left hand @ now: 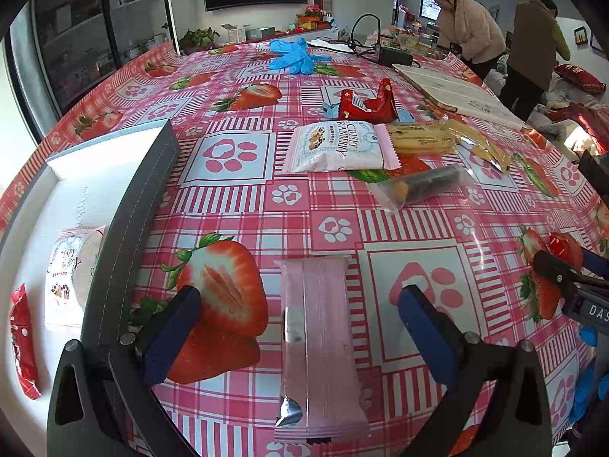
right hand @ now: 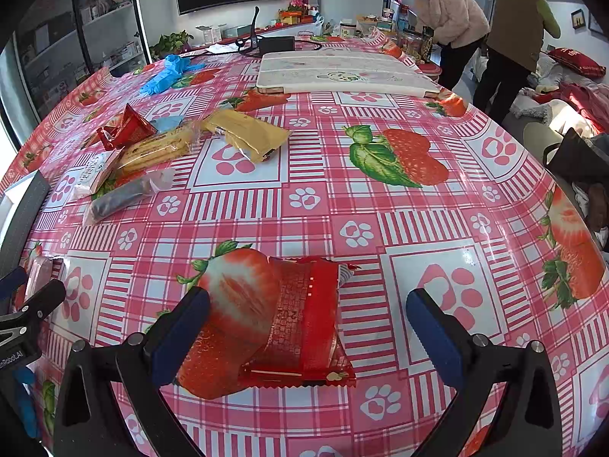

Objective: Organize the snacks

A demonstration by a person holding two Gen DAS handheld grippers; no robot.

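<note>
Two snack packets lie closest to me, one between the fingers of each gripper. My left gripper is spread wide, its fingers either side of a pink packet that lies flat on the worktop, long axis pointing away from me. My right gripper is spread just as wide around a red packet, also flat on the cloth. Neither is gripped yet.

Both look light, thin and crinkly, with slick film that could slide on the glossy cloth. I judge the safest hold is across the narrow width at the middle, where the filling gives some body, not on the flimsy sealed ends. A gentle squeeze should do; whatever is inside may crumble.

Just left of the pink packet runs the dark wall of a tray, with a white cranberry packet and another red one already inside.

Farther out sits the unsorted heap: a cranberry packet, biscuit sticks, a dark roll in clear wrap, a red wrapper. Beyond lie blue gloves.
</note>
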